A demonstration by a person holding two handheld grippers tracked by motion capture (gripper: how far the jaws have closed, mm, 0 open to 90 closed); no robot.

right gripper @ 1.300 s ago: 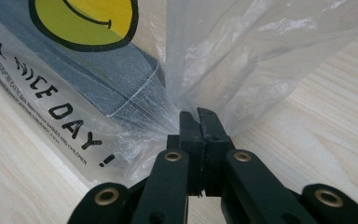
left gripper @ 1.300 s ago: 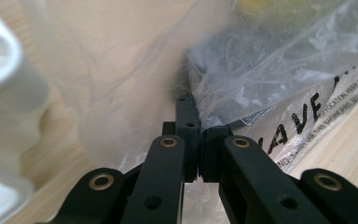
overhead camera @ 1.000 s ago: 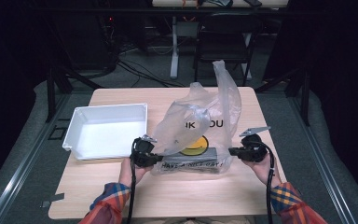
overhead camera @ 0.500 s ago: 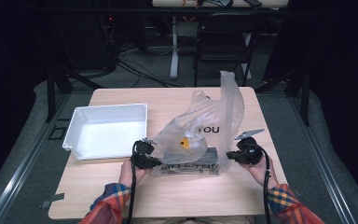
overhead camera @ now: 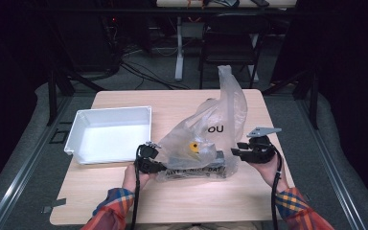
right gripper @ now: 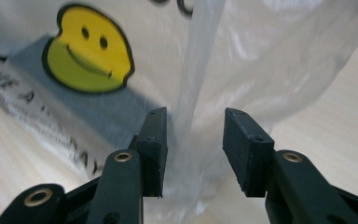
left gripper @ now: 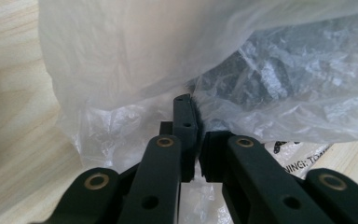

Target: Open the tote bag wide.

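Since a second ago the right gripper (overhead camera: 236,152) has just opened its jaws around the plastic bag (overhead camera: 206,139) on the surface, freeing that side, while the left gripper (overhead camera: 157,164) pinches the bag's other edge

the plastic bag (overhead camera: 206,139) between my grippers is thin, translucent film, crinkled and glossy, with a printed yellow smiley (right gripper: 89,49). a matt grey block (right gripper: 98,107) shows through it. my jaws are matt black plastic with brass-coloured rivets. at nine o'clock sits a smooth white plastic tray (overhead camera: 76,129). the table (overhead camera: 172,201) is pale matt wood grain.
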